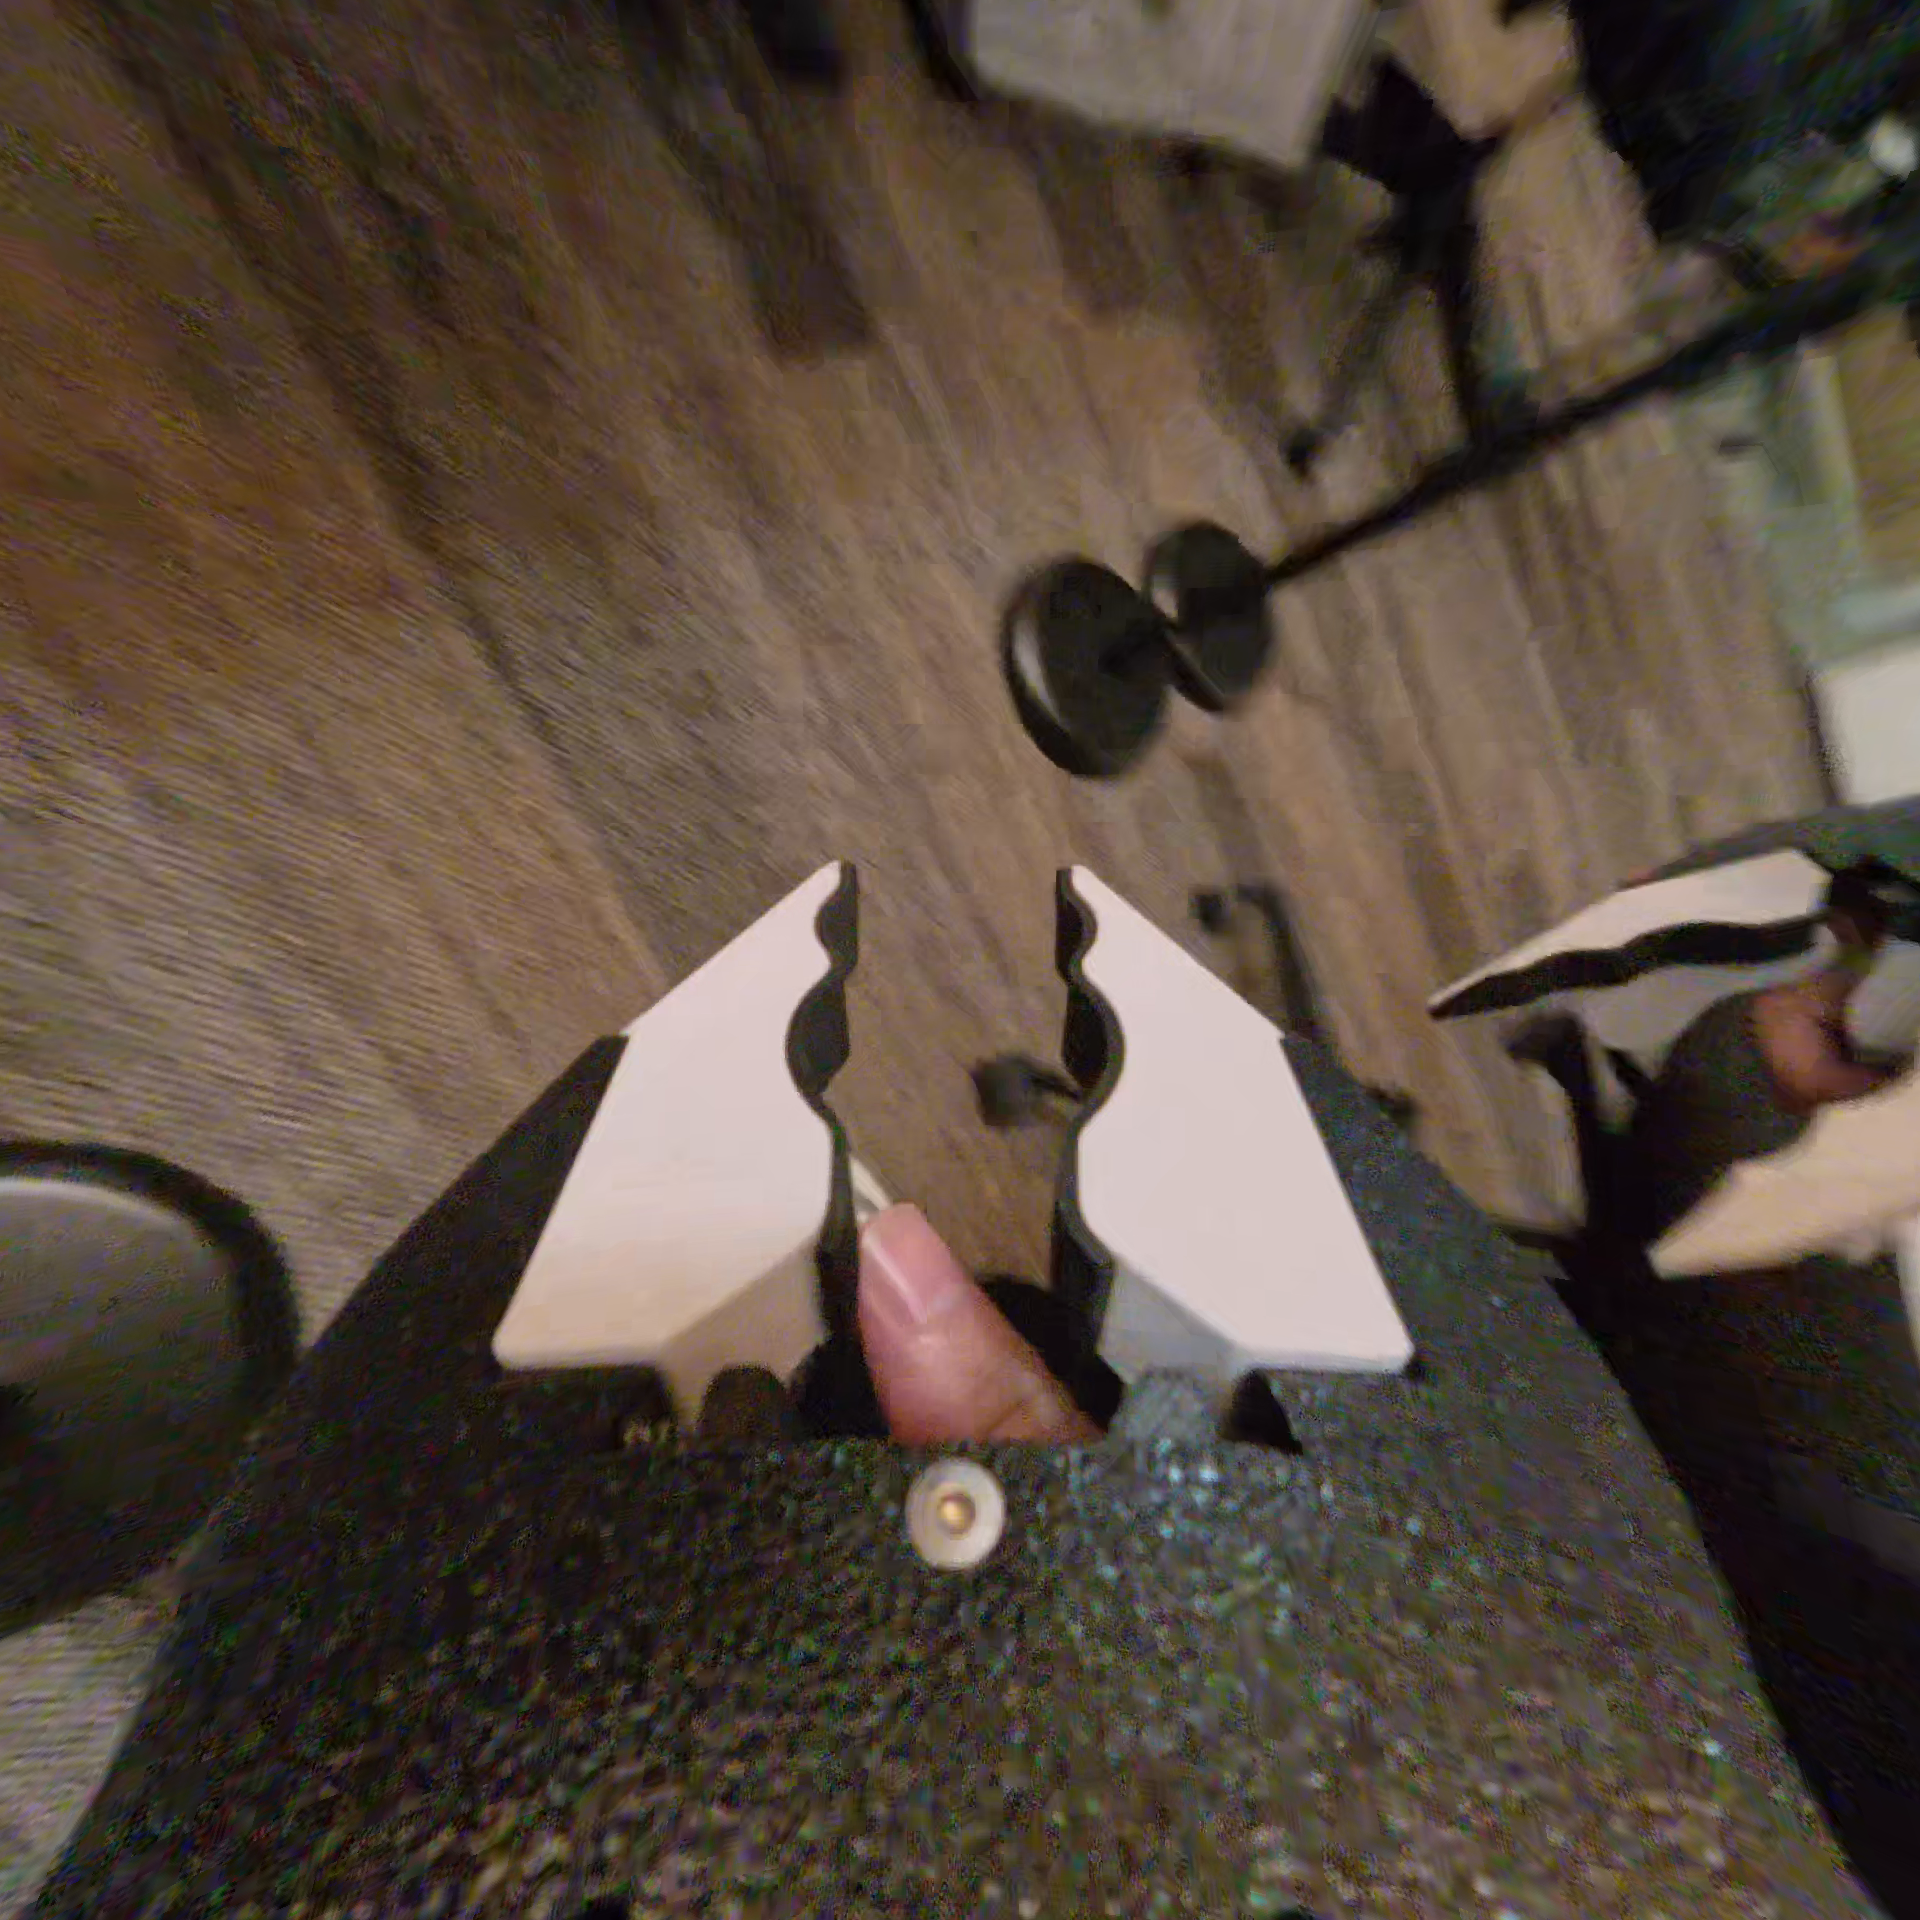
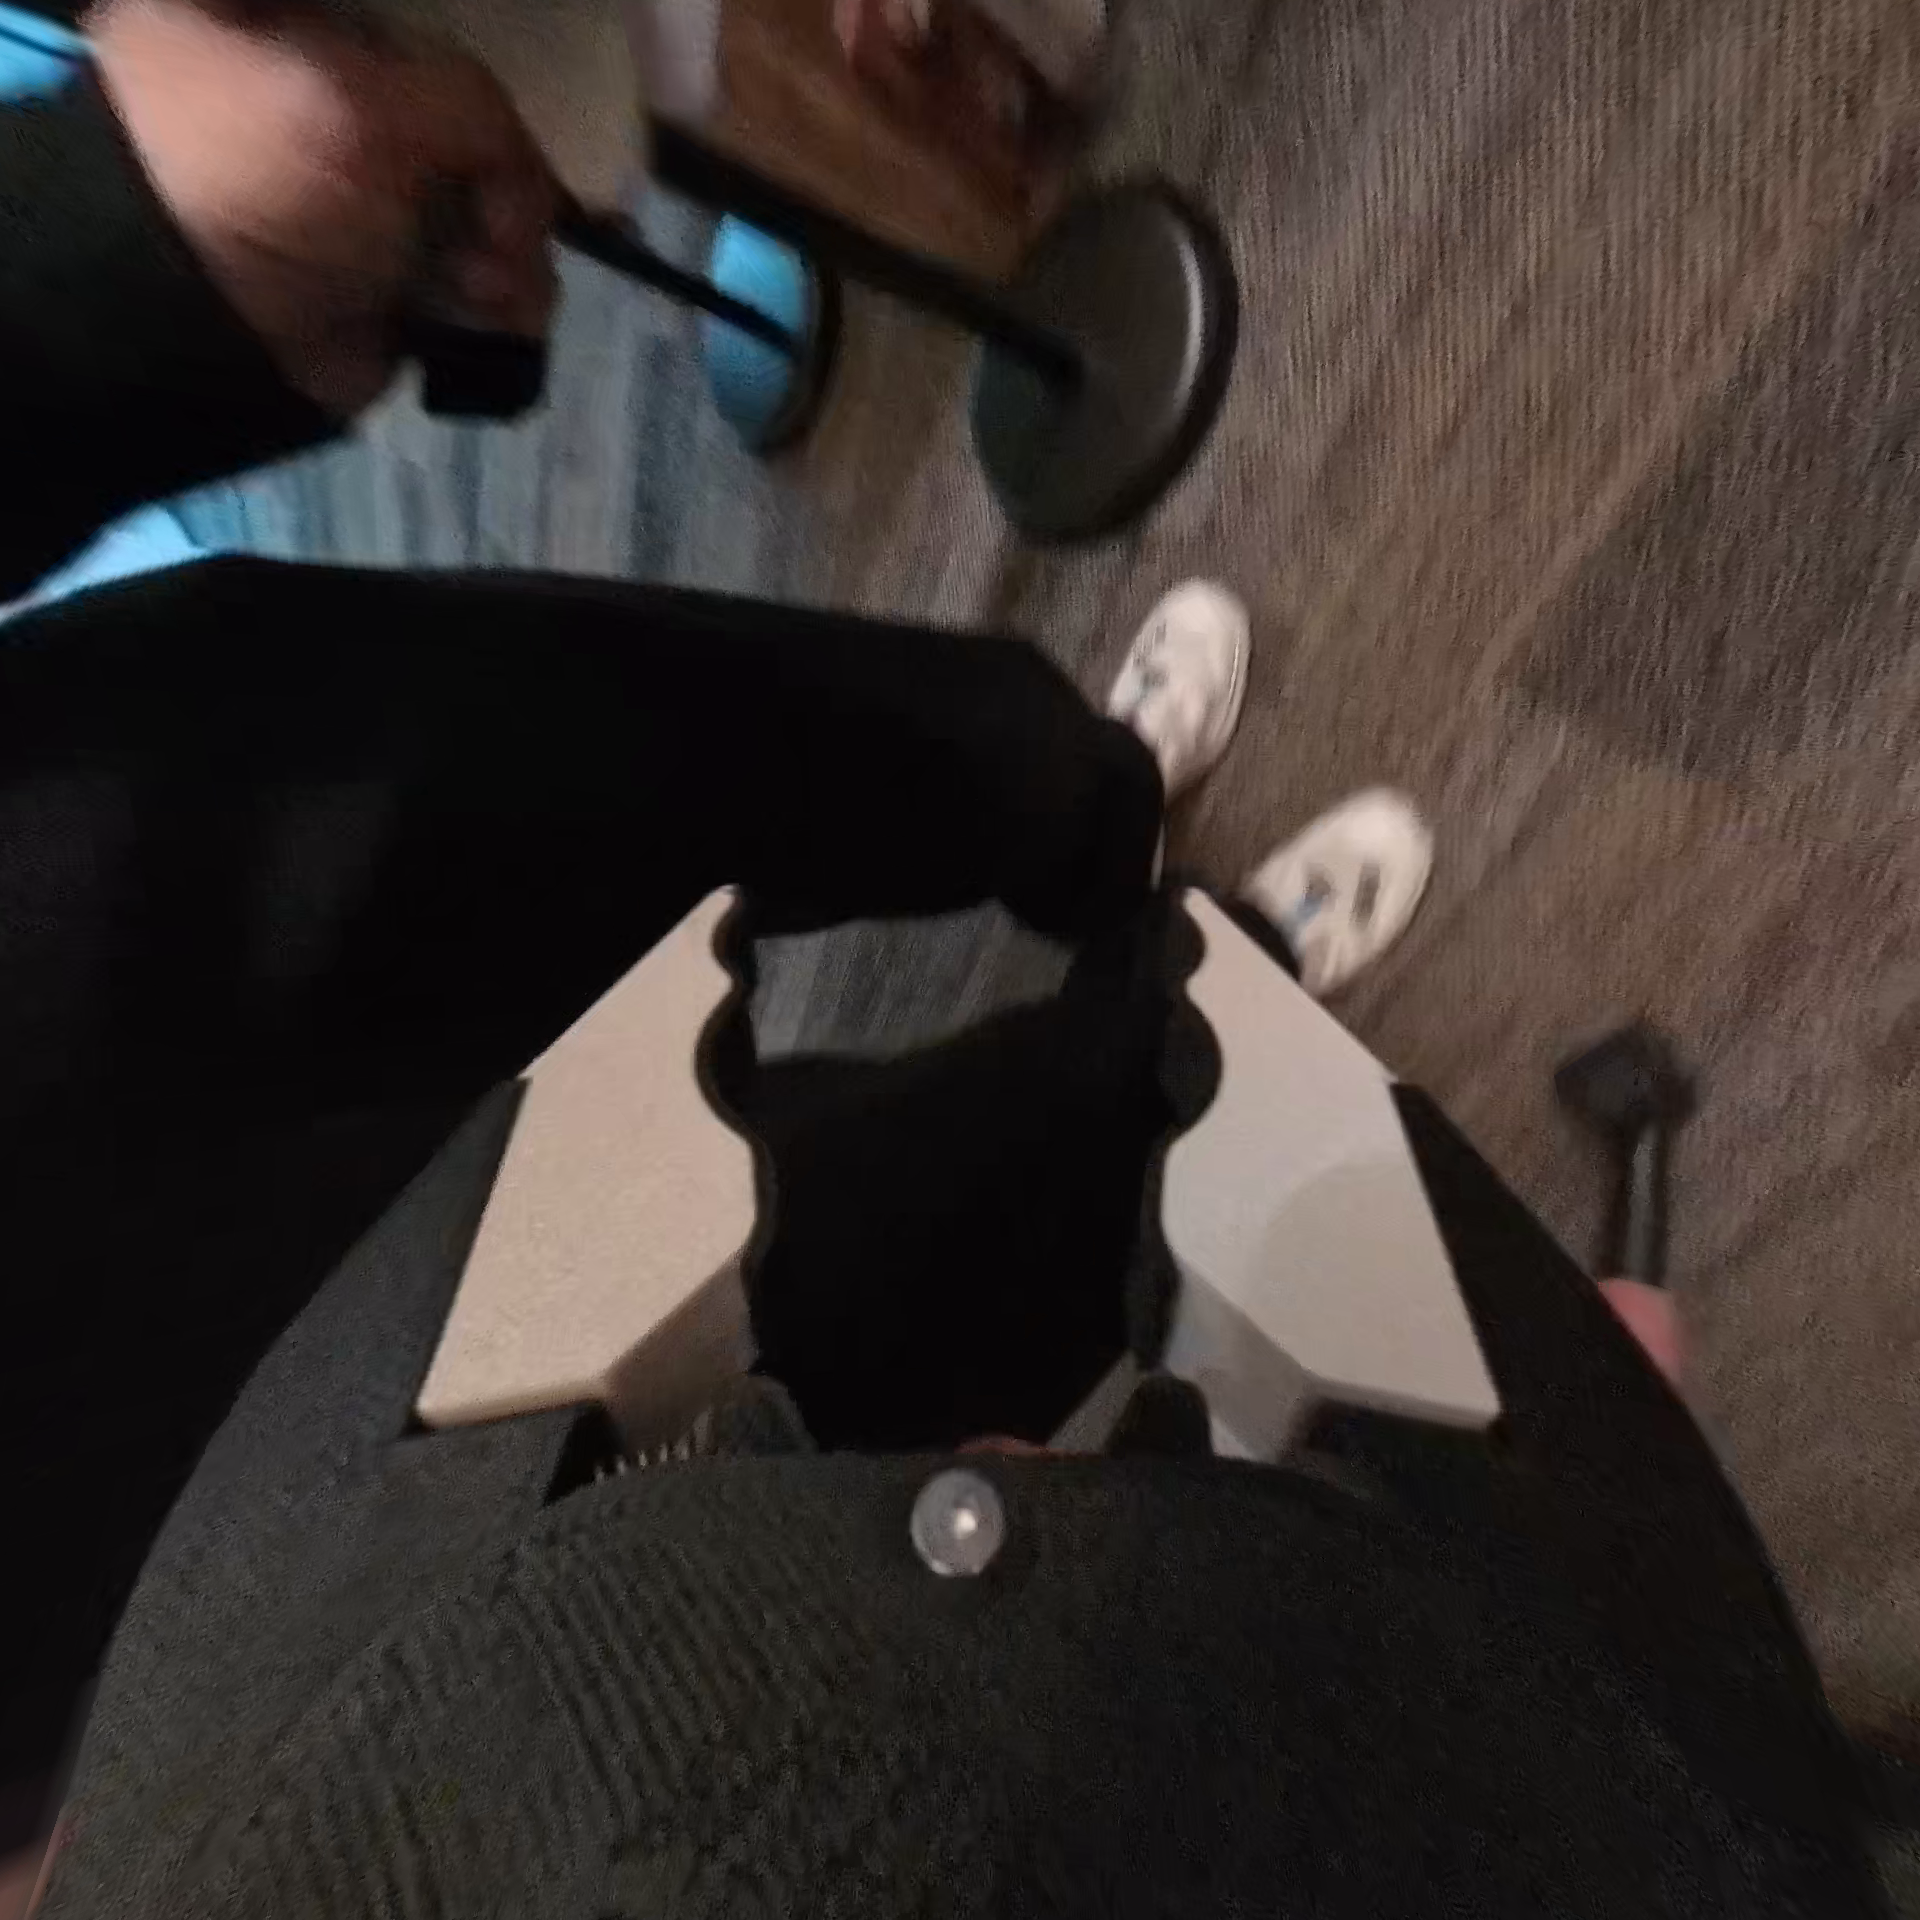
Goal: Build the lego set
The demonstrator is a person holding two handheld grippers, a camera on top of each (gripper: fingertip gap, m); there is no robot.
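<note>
left hand-held gripper [image 1: 956, 883]: jaws apart, empty | right hand-held gripper [image 2: 961, 914]: jaws apart, empty | lego: not in view, only carpet [image 1: 416, 520] | advice: bring both to the table first, slowly

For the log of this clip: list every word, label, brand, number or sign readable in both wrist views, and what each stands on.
None: no writing can be read in either view.
Left gripper: plain white fingers, speckled black body, no marking.
Right gripper: the same, unmarked.
White shoes: bluish marks on them, too blurred to read.
Carpet and round black bases: no text or signs.
</note>
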